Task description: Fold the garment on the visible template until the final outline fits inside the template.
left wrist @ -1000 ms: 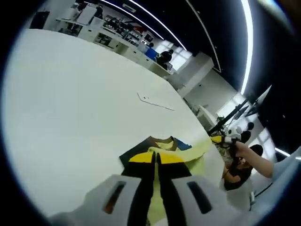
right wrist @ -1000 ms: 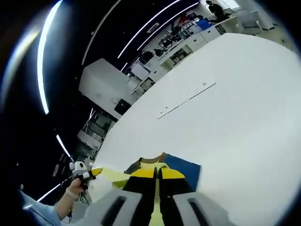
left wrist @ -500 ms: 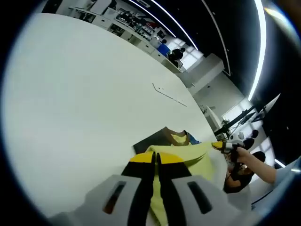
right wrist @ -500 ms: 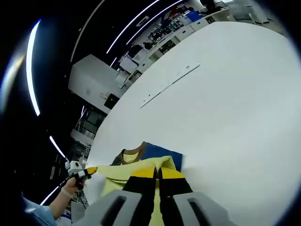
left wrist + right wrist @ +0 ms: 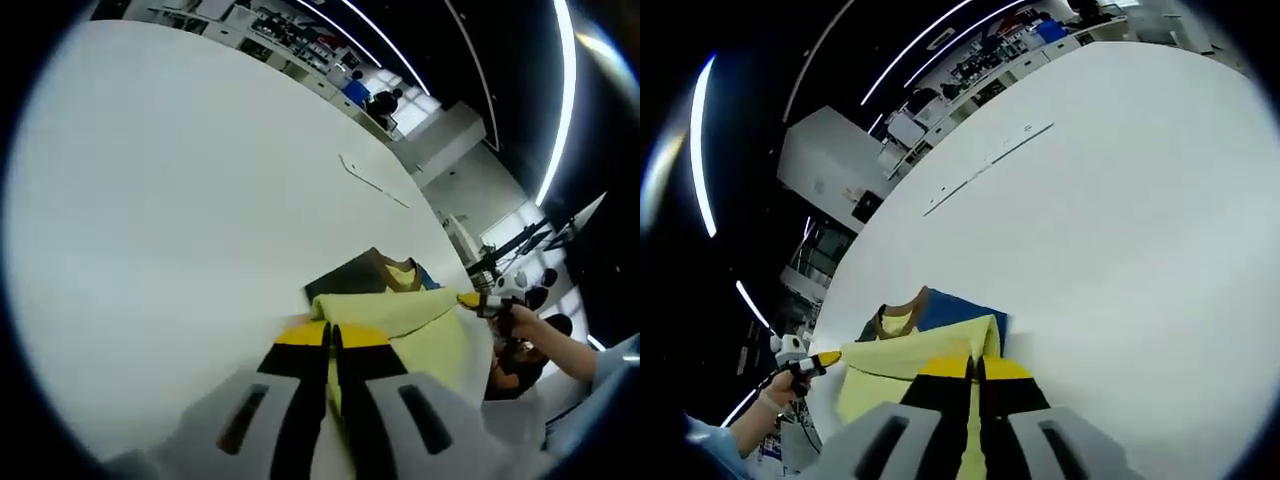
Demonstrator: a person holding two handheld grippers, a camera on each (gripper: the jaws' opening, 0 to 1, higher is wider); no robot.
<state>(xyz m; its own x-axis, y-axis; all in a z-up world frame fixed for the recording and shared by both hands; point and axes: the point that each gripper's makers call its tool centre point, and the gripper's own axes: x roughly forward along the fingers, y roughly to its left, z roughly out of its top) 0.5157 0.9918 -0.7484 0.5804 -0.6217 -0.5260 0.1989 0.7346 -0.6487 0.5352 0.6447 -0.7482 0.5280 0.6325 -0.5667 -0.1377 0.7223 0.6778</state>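
The yellow garment (image 5: 420,325) lies on the white table (image 5: 150,200) with its brown collar (image 5: 902,303) and blue panel (image 5: 955,310) showing beyond the lifted edge; I hold that edge with both claws, my left gripper (image 5: 333,335) and right gripper (image 5: 975,365) each clamped shut on a corner, stretching the hem taut so it can fold toward the collar without sagging; I judge this mid-fold; a thin marked line (image 5: 985,165), possibly the template's edge, lies well apart farther up the table.
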